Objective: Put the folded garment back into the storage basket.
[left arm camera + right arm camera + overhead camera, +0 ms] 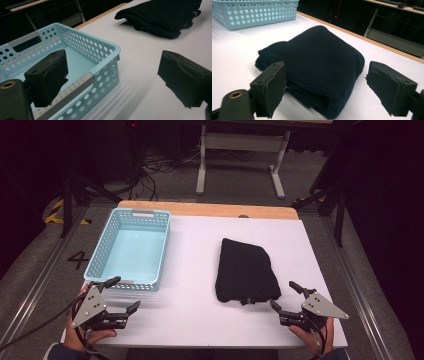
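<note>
A folded black cloth (246,271) lies right of centre on the white table (195,270). A light blue perforated basket (131,249) stands empty at the left. My left gripper (123,293) sits open at the front left, by the basket's near corner (105,65), nothing between its pads (50,77). My right gripper (284,294) is open at the front right, aimed at the near end of the cloth (322,67). The cloth lies beyond its jaws, with the pads (273,87) apart from it.
The table's wooden far edge (210,210) runs behind the white surface. Beyond it on the floor stand a white desk frame (240,155), cables and dark stand legs (75,190). Bare table lies between basket and cloth (192,265).
</note>
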The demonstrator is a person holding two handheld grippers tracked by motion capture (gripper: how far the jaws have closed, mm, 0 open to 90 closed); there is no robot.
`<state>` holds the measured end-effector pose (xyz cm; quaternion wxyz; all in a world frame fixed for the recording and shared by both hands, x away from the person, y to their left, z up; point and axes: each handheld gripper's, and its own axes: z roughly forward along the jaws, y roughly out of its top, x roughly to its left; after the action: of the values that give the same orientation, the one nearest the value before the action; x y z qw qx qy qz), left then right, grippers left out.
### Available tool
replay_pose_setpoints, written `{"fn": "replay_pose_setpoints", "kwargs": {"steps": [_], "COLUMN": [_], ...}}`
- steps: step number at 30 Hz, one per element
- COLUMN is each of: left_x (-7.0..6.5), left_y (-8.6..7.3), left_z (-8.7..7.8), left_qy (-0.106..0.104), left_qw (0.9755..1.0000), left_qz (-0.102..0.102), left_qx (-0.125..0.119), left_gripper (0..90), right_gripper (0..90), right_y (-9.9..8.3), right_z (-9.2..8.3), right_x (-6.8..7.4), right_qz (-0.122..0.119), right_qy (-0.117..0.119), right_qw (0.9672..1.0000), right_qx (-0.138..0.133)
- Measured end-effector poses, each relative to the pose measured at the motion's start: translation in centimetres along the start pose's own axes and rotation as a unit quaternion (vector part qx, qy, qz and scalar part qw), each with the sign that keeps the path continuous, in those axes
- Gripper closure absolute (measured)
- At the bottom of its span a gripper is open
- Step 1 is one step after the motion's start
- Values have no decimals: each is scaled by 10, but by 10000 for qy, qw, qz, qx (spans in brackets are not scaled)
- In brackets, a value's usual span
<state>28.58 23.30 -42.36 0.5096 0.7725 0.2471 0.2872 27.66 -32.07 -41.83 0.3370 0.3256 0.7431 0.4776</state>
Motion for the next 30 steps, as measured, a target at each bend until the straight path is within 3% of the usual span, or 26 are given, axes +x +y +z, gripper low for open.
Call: {"fn": "replay_pose_setpoints", "kwargs": {"steps": [8, 14, 20, 25, 30], "left_x": [-3, -5, -5, -6, -5], "left_y": [-4, -6, -7, -8, -8], "left_z": [5, 6, 8, 8, 9], "left_qy": [-6, -38, -60, -93, -84], "left_qw": [10000, 10000, 10000, 10000, 9999], "left_qz": [21, 46, -2, 6, 41], "left_qx": [-1, 61, 18, 30, 76], "left_gripper": [111, 102, 90, 85, 83], "right_gripper": [156, 145, 118, 81, 66], "right_y": [-2, 1, 9, 21, 36], "right_z": [2, 4, 10, 15, 33], "right_x": [-1, 1, -2, -9, -18], "right_qz": [72, -5, -21, 143, 234], "right_qy": [-7, -50, -71, 12, 98], "right_qw": [10000, 9999, 9998, 9996, 9991], "right_qx": [40, 93, 169, 224, 353]}}
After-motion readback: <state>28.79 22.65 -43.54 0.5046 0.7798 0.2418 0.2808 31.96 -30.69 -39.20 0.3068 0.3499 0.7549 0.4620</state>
